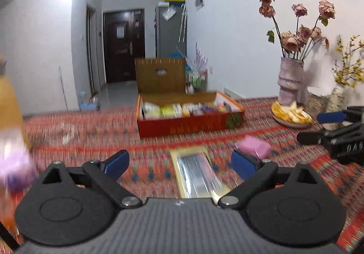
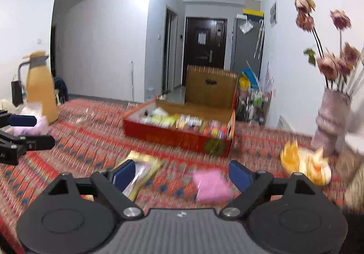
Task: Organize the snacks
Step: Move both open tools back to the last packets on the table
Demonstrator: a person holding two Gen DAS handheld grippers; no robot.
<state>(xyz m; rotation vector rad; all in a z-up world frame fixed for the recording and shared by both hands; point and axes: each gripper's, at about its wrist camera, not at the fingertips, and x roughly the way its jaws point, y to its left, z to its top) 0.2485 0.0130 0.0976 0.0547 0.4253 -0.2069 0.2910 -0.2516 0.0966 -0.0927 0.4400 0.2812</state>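
An open red snack box (image 1: pixel 188 127) (image 2: pixel 177 139), its lid standing up behind it, sits mid-table holding a row of several packets. My left gripper (image 1: pixel 179 162) is open above a silver, gold-edged packet (image 1: pixel 198 174) lying flat on the cloth. A pink packet (image 1: pixel 254 147) lies just past its right finger. My right gripper (image 2: pixel 182 173) is open too, with the same pink packet (image 2: pixel 211 183) lying on the cloth between its fingers, untouched. The gold-edged packet (image 2: pixel 141 172) shows behind its left finger. Each gripper's blue finger (image 1: pixel 332 117) (image 2: pixel 21 120) appears at the edge of the other's view.
A plate of orange slices (image 1: pixel 282 121) (image 2: pixel 304 163) and a vase of dried roses (image 1: pixel 291 81) (image 2: pixel 329 122) stand at the right by the wall. A yellow jug (image 2: pixel 42 90) and blurred purple wrappers (image 1: pixel 16 167) are at the left. A red patterned cloth covers the table.
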